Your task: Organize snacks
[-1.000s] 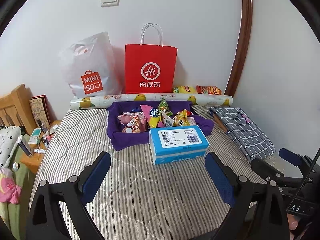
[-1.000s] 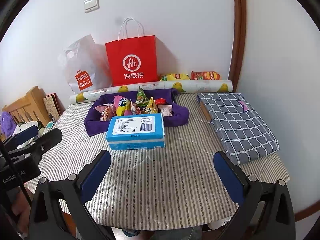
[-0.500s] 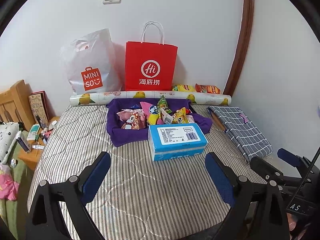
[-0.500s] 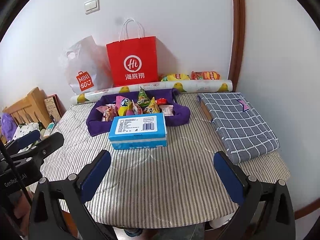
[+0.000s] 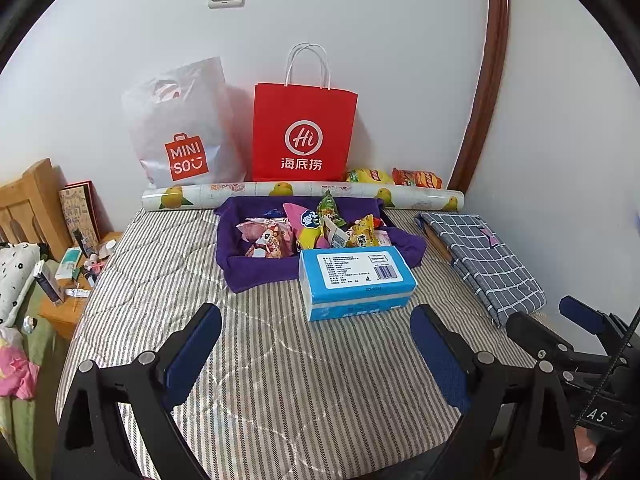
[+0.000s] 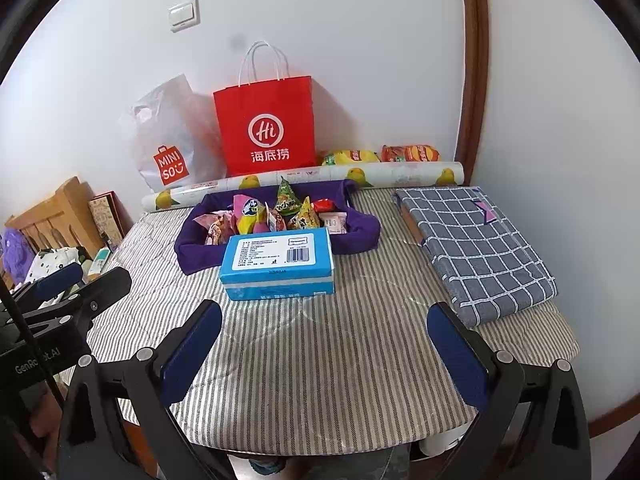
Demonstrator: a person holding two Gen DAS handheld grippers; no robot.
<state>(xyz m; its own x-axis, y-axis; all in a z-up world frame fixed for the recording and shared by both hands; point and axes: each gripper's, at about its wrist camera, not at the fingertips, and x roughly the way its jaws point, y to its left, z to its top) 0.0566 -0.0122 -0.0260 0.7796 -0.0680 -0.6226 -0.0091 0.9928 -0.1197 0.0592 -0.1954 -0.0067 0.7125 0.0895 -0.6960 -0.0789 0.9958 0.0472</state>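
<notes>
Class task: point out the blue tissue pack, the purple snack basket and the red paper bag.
blue tissue pack (image 5: 354, 270): left wrist view, its white top label.
purple snack basket (image 5: 256, 266): left wrist view, its front wall.
red paper bag (image 6: 266, 132): right wrist view, its printed front.

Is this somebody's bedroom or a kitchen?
Most likely a bedroom: a striped quilted mattress, a wooden headboard by a pillow, and folded checked bedding.

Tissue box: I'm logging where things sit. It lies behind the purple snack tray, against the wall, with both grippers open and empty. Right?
Not quite. The tissue box lies in front of the purple tray, nearer the grippers, as the right wrist view shows. The left gripper and right gripper are open and empty.
</notes>
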